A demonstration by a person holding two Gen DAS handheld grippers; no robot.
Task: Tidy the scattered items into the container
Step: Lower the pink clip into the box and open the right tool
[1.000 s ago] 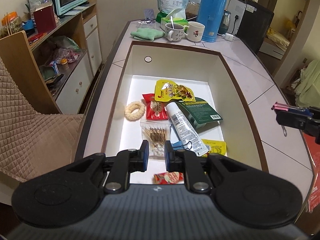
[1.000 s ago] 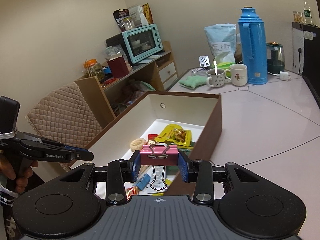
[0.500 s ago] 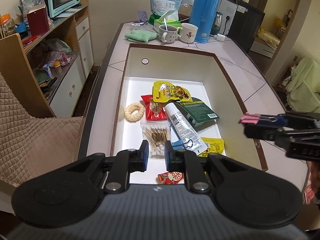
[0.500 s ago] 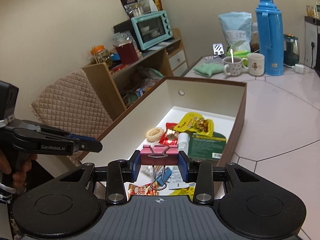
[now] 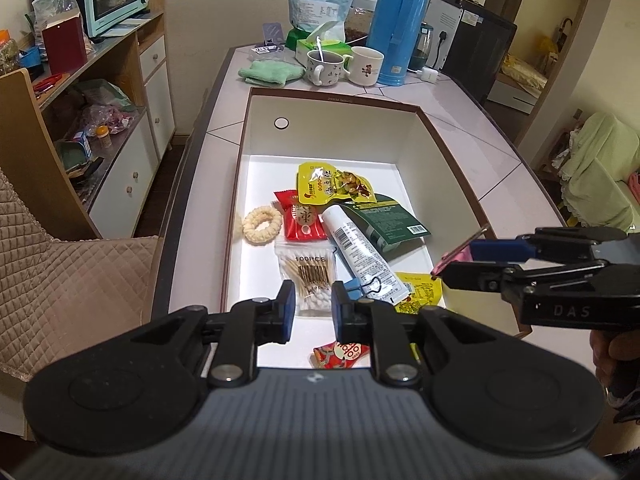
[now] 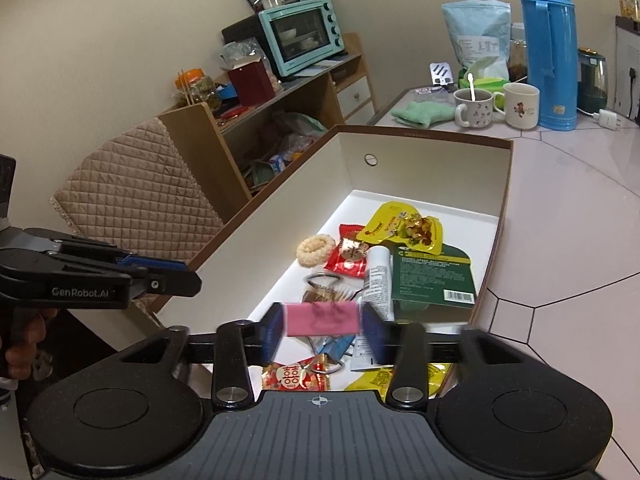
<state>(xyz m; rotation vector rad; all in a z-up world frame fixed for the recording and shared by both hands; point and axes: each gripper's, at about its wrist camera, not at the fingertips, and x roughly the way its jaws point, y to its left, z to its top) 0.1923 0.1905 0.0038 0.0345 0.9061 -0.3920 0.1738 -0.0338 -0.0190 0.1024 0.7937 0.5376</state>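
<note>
A lived-in home, in its kitchen and dining corner. A mint toaster oven (image 6: pixel 302 35) sits on a wooden sideboard (image 5: pixel 120 92) crowded with jars and food bags. The tiled desk (image 6: pixel 568 216) carries a blue thermos (image 5: pixel 398 20), two mugs (image 5: pixel 344 66), a folded green cloth (image 5: pixel 266 72) and a tissue box. A quilted chair cover (image 5: pixel 60 280) stands alongside

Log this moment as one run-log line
phase: carry to drop | right gripper: shut on pink binder clip, over box | left gripper: slightly open, empty | box: snacks, tube, swabs inside
</note>
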